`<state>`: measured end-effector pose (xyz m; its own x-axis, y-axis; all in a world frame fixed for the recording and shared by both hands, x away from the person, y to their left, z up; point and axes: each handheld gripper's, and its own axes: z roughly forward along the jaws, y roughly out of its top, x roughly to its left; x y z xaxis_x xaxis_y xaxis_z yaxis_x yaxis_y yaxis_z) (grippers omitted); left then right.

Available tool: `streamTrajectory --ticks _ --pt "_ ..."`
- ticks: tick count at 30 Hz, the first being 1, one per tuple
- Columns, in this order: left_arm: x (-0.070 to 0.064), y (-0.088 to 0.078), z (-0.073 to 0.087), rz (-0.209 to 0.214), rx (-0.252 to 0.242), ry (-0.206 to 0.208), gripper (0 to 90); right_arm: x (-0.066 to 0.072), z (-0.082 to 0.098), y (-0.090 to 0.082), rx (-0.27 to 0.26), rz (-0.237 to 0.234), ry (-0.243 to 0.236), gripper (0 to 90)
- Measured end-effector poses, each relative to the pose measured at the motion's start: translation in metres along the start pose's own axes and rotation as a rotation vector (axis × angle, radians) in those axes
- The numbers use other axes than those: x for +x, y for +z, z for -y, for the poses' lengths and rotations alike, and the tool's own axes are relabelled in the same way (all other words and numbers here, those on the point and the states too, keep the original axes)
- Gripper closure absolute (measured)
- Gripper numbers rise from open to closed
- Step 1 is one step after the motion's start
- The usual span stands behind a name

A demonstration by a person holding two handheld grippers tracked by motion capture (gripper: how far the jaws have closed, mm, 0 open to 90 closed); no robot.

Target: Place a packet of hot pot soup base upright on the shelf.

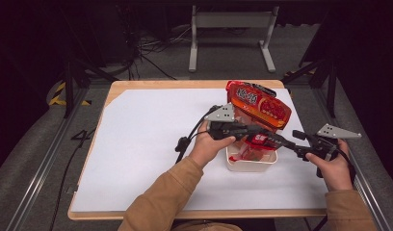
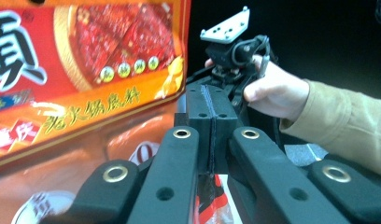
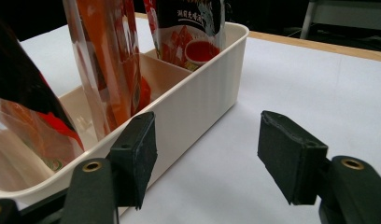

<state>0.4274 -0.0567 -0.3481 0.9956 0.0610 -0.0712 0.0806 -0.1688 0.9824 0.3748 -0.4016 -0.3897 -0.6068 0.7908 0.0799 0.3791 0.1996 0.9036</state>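
High view: we see a white bin (image 1: 252,162) on the white-covered counter (image 1: 151,144), right of centre, w/ red sauce pouches standing in it. A large red-orange pouch (image 1: 262,108) rises behind the bin, tilted away from us.

Left tongs (image 1: 262,137), held over the bin, are pressed together on the top edge of a smaller red pouch (image 1: 258,140); in the left gripper view the two pads meet w/ a thin red film (image 2: 212,198) below them, so we read this as a pinch on that pouch. The large pouch (image 2: 81,70) sits just beside these tongs.

Right tongs (image 3: 207,156) are spread wide, pinching nothing. They sit at the bin's near right corner: in the right gripper view one pad (image 3: 135,156) lies against or just beside the bin's outer wall (image 3: 198,107) (contact unclear), the other pad over bare counter.
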Motion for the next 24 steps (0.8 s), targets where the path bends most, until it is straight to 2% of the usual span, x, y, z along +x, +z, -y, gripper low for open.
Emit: streamTrajectory --ticks 6,13,14,19,24 --pt "0.001 -0.007 0.005 -0.004 -0.002 -0.008 90.0 0.001 0.0 0.002 0.002 -0.003 -0.002 37.6" --pt "-0.001 -0.018 0.007 -0.055 0.032 0.009 90.0 0.001 0.0 0.005 0.008 -0.006 -0.003 37.6" --pt "-0.001 -0.02 0.008 -0.075 0.049 0.019 90.0 0.002 0.0 0.005 0.008 -0.006 -0.003 37.6" --pt "0.0 -0.022 0.011 -0.058 0.043 -0.003 90.0 0.001 0.0 0.004 0.004 -0.007 0.001 37.4" --pt "-0.004 -0.022 0.01 -0.063 0.071 0.024 90.0 0.002 0.0 0.004 0.003 -0.008 0.001 37.3"
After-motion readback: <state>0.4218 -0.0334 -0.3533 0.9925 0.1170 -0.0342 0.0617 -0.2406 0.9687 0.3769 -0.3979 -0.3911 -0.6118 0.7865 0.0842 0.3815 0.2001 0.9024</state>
